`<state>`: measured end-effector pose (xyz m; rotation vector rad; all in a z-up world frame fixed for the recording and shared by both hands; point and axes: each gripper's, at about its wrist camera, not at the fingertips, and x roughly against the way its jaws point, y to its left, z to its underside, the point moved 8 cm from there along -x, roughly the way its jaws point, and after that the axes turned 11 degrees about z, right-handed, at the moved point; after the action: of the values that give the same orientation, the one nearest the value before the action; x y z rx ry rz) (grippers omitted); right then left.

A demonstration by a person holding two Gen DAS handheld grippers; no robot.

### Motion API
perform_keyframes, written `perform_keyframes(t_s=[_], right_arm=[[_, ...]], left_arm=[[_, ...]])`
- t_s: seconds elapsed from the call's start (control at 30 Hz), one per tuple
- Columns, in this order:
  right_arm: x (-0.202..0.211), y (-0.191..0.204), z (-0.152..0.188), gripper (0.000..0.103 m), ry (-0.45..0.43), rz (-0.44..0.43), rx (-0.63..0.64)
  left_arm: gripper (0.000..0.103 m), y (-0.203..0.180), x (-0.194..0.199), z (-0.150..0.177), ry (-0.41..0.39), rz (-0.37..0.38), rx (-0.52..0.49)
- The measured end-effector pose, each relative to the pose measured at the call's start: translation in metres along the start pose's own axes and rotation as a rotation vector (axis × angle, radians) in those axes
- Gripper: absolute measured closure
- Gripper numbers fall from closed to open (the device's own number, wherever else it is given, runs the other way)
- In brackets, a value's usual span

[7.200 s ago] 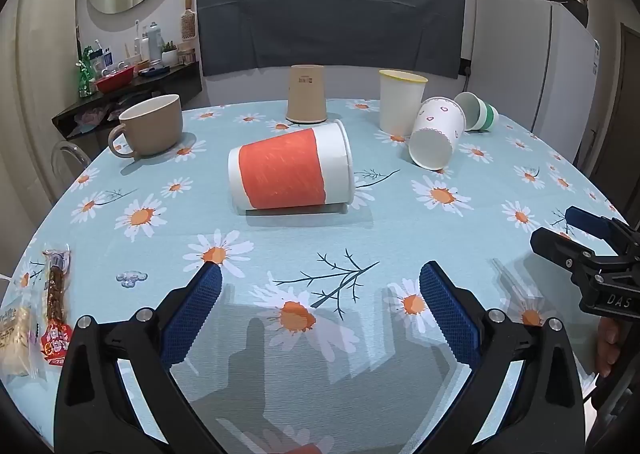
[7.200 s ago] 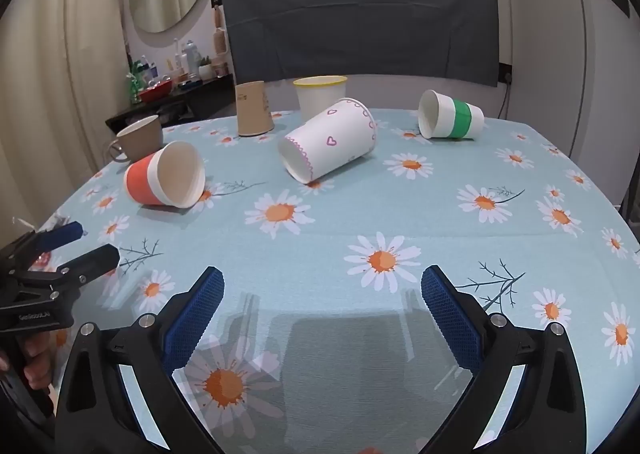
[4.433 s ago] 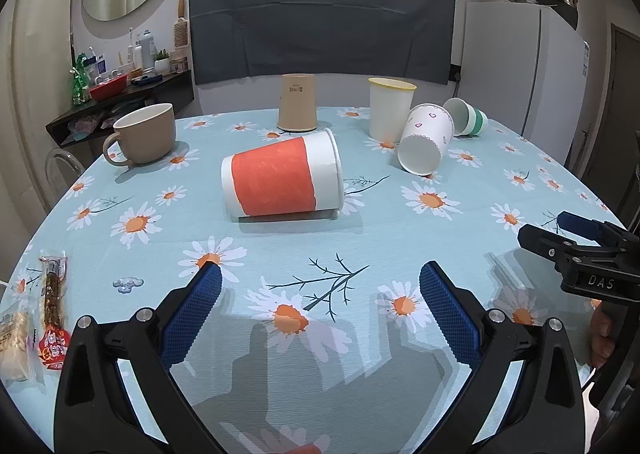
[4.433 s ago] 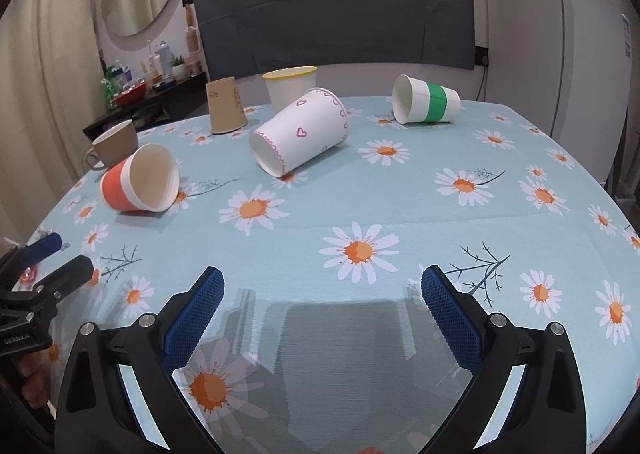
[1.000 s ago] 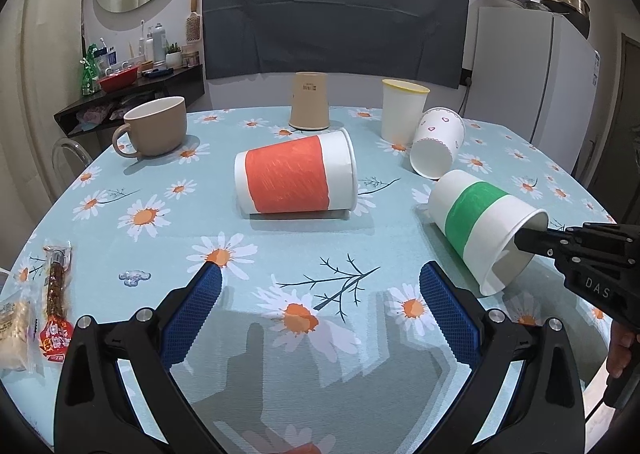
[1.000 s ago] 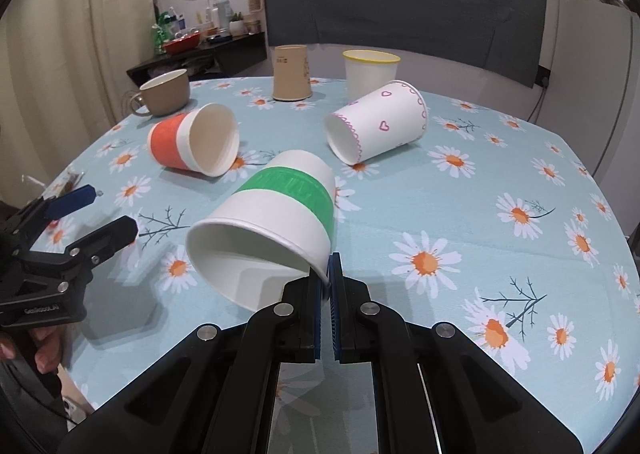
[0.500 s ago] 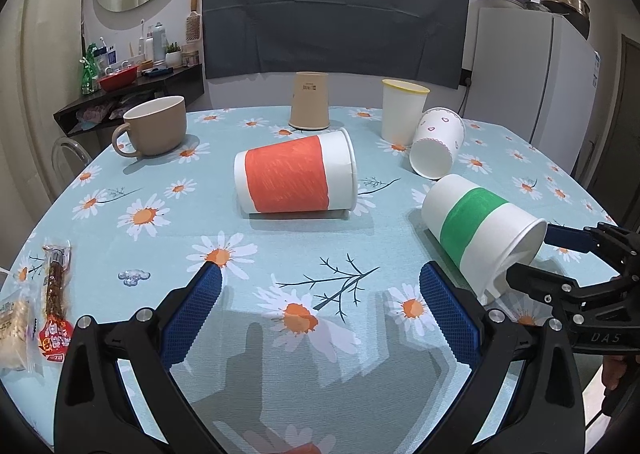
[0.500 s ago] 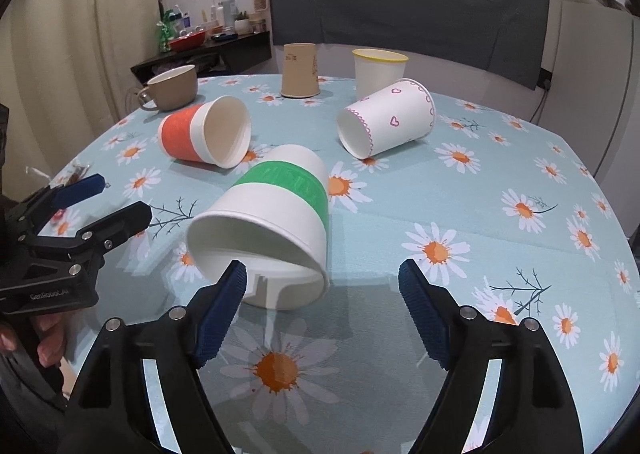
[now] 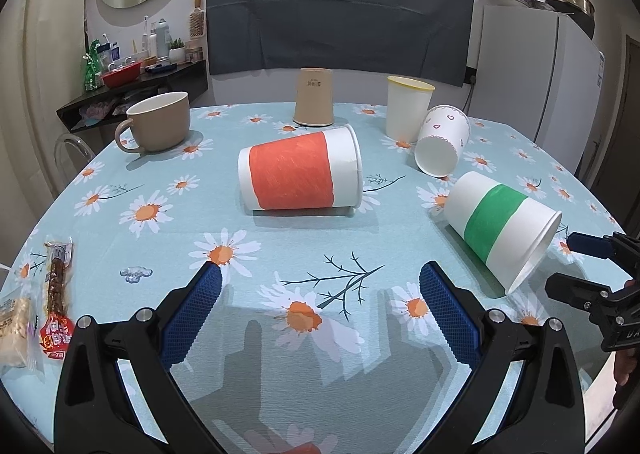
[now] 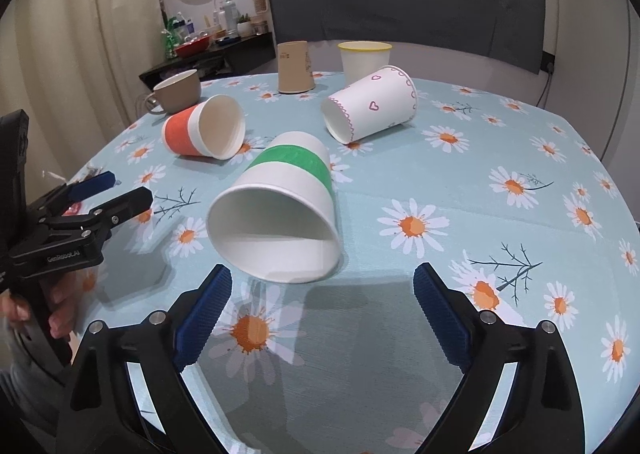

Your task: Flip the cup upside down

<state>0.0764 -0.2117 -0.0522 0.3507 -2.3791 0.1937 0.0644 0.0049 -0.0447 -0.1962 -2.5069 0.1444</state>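
Note:
A white paper cup with a green band (image 10: 282, 205) lies tilted on its side on the daisy tablecloth, its open mouth facing my right gripper (image 10: 322, 306). That gripper is open and empty, just behind the cup's rim. The same cup shows at the right of the left wrist view (image 9: 502, 228), with the right gripper (image 9: 576, 266) next to its rim. My left gripper (image 9: 320, 306) is open and empty, low over the table's near edge; it also shows at the left of the right wrist view (image 10: 116, 189).
An orange-banded cup (image 9: 300, 173) and a heart-print cup (image 9: 442, 145) lie on their sides. A brown paper cup (image 9: 314, 101) stands upside down, a yellow-rimmed cup (image 9: 408, 105) and a tan mug (image 9: 160, 121) stand upright. Snack packets (image 9: 48, 306) lie at the left edge.
My right gripper has opened, let go of the green-banded cup's rim and drawn back a little. The cup now rests tilted on the table. The left gripper has not moved.

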Motion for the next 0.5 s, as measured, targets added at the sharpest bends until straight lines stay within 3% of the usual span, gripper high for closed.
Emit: perform_keyframes(t_s=[0.27,0.4,0.5], right_arm=[[0.004,-0.031,0.013,0.015,0.003,0.041,-0.021],[0.002,-0.044,0.018,0.015,0.004,0.022,-0.052],[0.001,-0.052,0.019,0.015,-0.001,0.022,-0.059]], left_arm=[[0.006,0.003,-0.004,-0.004,0.016,-0.042,0.014],[0.006,-0.010,-0.006,-0.011,0.057,0.038,0.082],[0.006,-0.025,-0.008,-0.024,0.079,0.052,0.084]])
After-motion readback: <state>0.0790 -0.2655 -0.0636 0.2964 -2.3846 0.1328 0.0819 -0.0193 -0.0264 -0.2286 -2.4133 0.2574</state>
